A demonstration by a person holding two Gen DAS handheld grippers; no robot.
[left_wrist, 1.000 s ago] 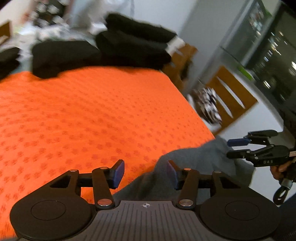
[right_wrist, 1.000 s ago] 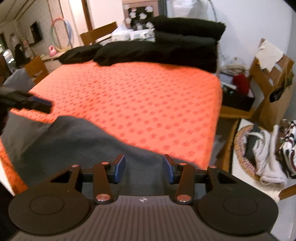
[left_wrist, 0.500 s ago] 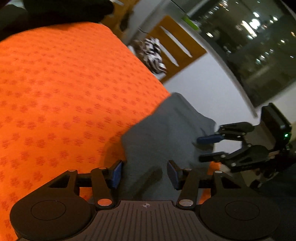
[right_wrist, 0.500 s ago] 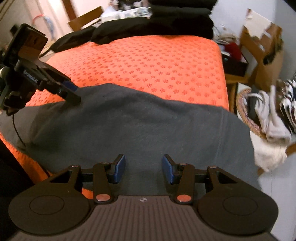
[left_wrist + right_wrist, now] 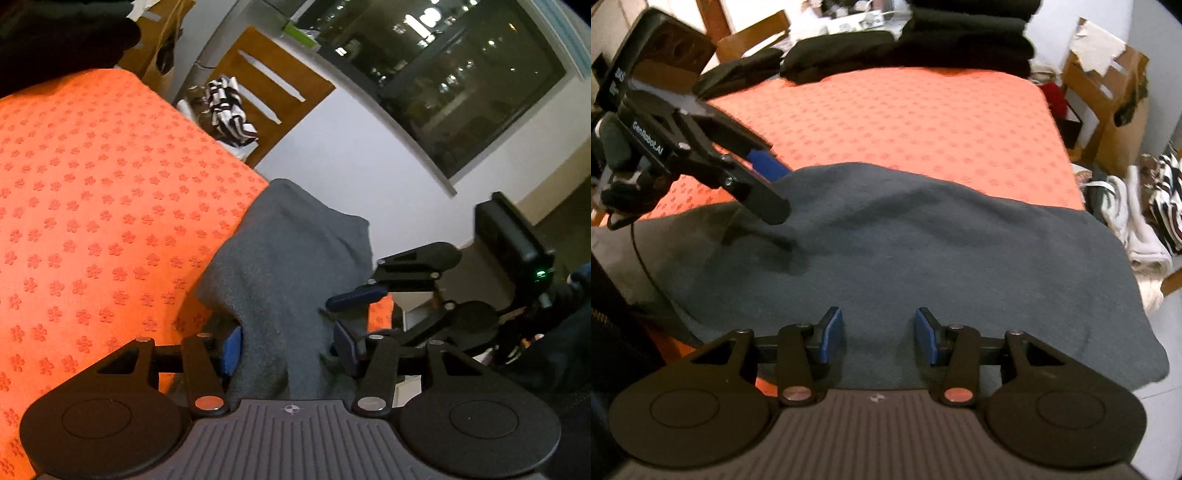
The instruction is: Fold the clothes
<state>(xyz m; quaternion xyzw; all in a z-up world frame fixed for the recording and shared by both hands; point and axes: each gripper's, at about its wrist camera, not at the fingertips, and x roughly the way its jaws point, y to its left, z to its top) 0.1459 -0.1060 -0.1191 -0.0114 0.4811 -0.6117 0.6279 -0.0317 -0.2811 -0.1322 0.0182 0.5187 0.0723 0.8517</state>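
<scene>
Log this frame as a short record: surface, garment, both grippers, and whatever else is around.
surface: orange cloth with a flower print
garment: grey garment, spread along the near edge, one end hanging off
left gripper: open, jaws either side of a raised grey fold, no grip
right gripper: open, over the garment's near edge
stack: black clothes, folded, at the far edge
aside: striped cloth by a wooden chair
fold: not yet started

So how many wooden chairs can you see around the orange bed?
2 in the right wrist view: one wooden chair behind the far left corner of the orange flower-patterned bed cover, another chair beside its right edge. More may be hidden behind the stacked black clothes.
</scene>
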